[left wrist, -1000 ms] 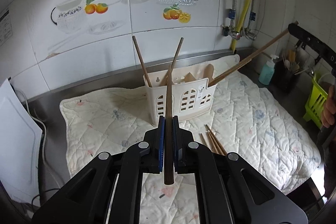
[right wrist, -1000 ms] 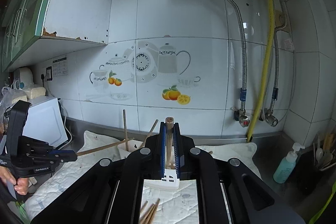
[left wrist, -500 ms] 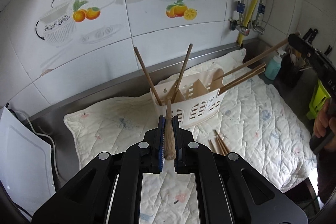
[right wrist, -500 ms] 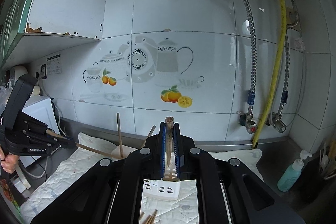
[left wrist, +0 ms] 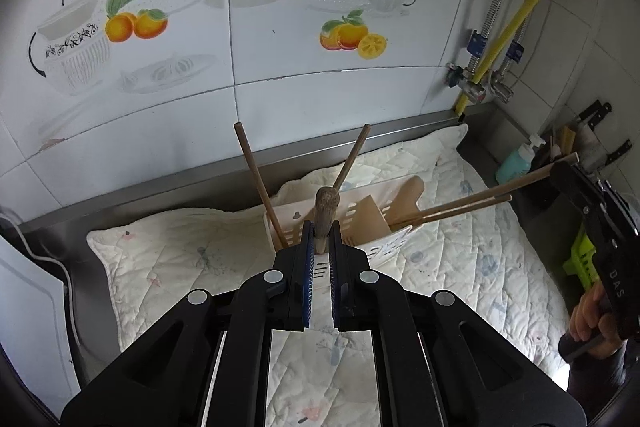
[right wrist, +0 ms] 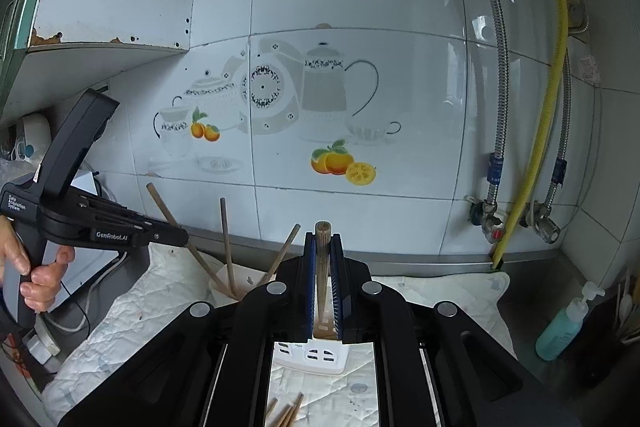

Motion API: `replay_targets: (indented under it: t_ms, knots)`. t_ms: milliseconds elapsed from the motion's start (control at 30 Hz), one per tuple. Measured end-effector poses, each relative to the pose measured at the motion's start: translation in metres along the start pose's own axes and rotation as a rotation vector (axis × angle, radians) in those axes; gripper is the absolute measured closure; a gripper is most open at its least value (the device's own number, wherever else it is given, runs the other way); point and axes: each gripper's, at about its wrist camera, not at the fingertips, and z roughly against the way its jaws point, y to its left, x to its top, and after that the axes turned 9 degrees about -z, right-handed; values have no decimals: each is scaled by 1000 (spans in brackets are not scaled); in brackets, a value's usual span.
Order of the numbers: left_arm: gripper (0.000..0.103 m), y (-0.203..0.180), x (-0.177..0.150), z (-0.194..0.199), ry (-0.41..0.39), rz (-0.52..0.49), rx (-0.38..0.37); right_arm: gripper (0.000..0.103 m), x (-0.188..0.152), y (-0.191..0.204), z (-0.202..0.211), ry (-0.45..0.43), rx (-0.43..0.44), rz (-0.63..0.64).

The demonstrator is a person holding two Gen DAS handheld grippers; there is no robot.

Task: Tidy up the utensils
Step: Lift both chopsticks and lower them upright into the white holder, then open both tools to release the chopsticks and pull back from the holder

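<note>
A white slotted utensil holder (left wrist: pixel 384 247) stands on a quilted mat (left wrist: pixel 460 259) and holds wooden chopsticks (left wrist: pixel 260 187) and a wooden spatula (left wrist: pixel 404 195). My left gripper (left wrist: pixel 321 239) is shut on a brown chopstick (left wrist: pixel 326 211) and points it end-on down into the holder. My right gripper (right wrist: pixel 322 259) is shut on a pale chopstick (right wrist: pixel 322 267) over the holder (right wrist: pixel 312 355); it shows in the left wrist view (left wrist: pixel 592 199), its chopstick (left wrist: pixel 480 197) slanting into the holder's right side. The left gripper (right wrist: pixel 176 237) shows in the right wrist view.
Loose chopsticks (right wrist: pixel 288 413) lie on the mat in front of the holder. A teal soap bottle (right wrist: pixel 568 323) stands at the right, with a green basket (left wrist: pixel 580 259) and knives (left wrist: pixel 596 115) nearby. Gas pipes (right wrist: pixel 548 107) run down the tiled wall. A white appliance (left wrist: pixel 28 307) stands left.
My left gripper has moved closer to the holder and tipped its chopstick from lying lengthwise to end-on into it. The right gripper's chopstick has dropped lower into the holder's right side.
</note>
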Motion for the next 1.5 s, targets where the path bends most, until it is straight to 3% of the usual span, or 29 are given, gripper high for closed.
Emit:
replay_targets:
  t_ms: [233, 533, 700, 733, 1000, 1167, 1500]
  knots:
    - [97, 4, 0, -23, 29, 39, -13, 96, -8, -8, -21, 62, 19, -47]
    - [93, -3, -6, -15, -23, 28, -9, 89, -11, -10, -8, 24, 14, -41]
    - [69, -11, -16, 4, -80, 18, 0, 84, -19, -8, 13, 13, 28, -40]
    - [68, -12, -19, 9, -90, 16, 10, 84, -23, -9, 19, 13, 33, -42]
    - [56, -28, -58, 37, -158, -9, 56, 81, -65, -12, 60, 37, 60, -63]
    - [56, -41, -93, 41, -178, -21, 78, 79, -96, -8, 76, 70, 73, -54]
    - [56, -60, -167, 19, -127, 5, 82, 77, -176, -4, 84, 184, 64, -61]
